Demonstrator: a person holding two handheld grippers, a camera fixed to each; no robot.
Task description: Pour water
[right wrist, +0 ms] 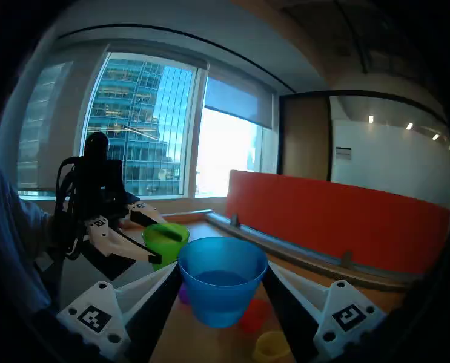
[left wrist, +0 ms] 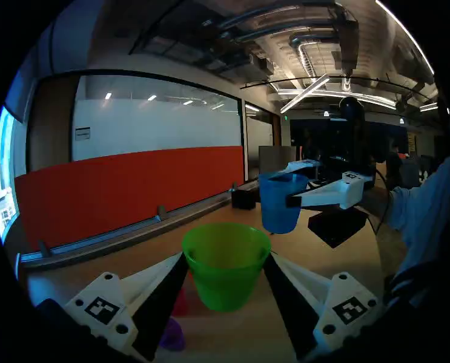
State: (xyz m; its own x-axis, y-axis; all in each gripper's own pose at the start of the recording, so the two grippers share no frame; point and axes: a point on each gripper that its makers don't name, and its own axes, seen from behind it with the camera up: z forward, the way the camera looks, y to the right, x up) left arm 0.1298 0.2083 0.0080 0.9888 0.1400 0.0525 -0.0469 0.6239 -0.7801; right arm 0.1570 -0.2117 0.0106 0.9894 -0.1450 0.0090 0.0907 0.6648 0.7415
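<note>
Between the white fingers of the left tongs [left wrist: 225, 259], in the left gripper view, sits a green cup [left wrist: 226, 275]. It is upright and clamped at both sides by the dark pads. I cannot tell from this angle whether anything is in it. Below it lies the wooden table [left wrist: 352, 266], and a small pink thing [left wrist: 181, 302] and a purple one [left wrist: 173, 336] show low down beside the left finger. Farther off and to the right, the right tongs [left wrist: 285, 184] grip a blue cup [left wrist: 279, 209], one finger on each side. That cup is upright, clear of the table and higher than the green one. The two cups are near each other but apart. A light blue sleeve [left wrist: 427, 212] reaches in from the right edge. A long red partition [left wrist: 134, 187] runs along the far side of the table.

Over in the right gripper view, the blue cup is in the foreground, pinched between the right tongs' two fingers. It stands upright, and water [right wrist: 221, 277] is visible low inside it. Just behind and to the left, the left tongs hold the green cup upright, with its rim a little above the blue one's. On the table under the blue cup lie a red cup [right wrist: 255, 314], a yellow cup [right wrist: 272, 348] and a bit of the purple one. A large window [right wrist: 146, 127] shows towers outside.
</note>
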